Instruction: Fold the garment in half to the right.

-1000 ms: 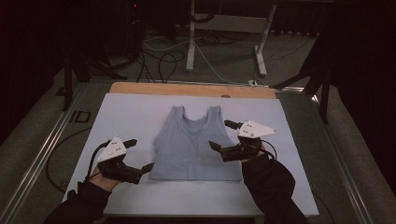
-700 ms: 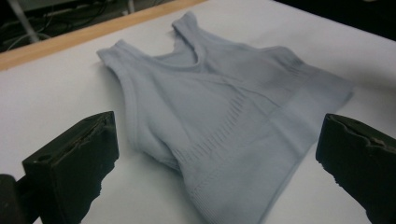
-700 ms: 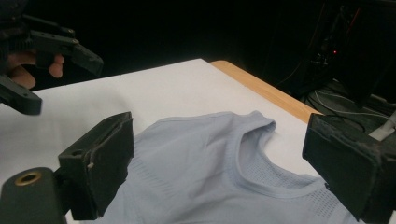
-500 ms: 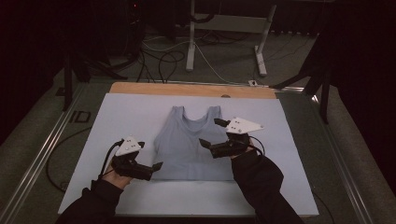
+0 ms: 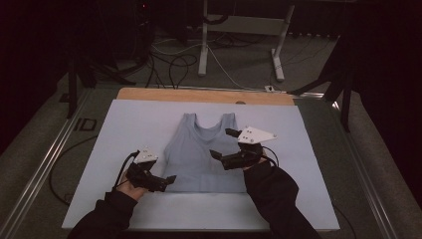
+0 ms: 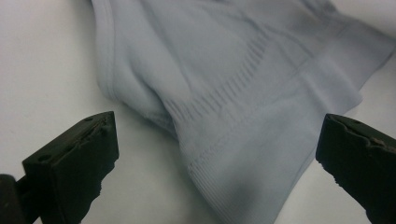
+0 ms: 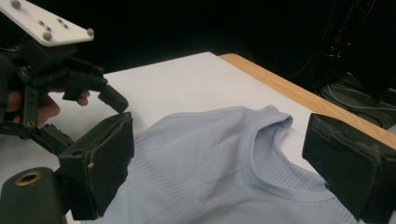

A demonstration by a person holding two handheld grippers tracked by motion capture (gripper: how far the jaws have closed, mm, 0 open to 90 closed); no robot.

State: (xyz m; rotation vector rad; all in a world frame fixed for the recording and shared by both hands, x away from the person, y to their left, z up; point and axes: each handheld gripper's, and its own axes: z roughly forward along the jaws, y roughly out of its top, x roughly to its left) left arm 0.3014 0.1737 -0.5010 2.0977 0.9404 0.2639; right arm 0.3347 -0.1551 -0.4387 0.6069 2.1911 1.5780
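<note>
I hold both grippers wide open: left gripper at the tank top's hem corner, right gripper above its middle.

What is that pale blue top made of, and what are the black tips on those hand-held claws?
The tank top looks like a soft, matte stretch knit: ribbed lines at its hem band and a fine mesh panel near the neckline point to that. The fingers of the left gripper seem to be black rubber or foam, with dull surfaces and crumbly, worn edges.
</note>
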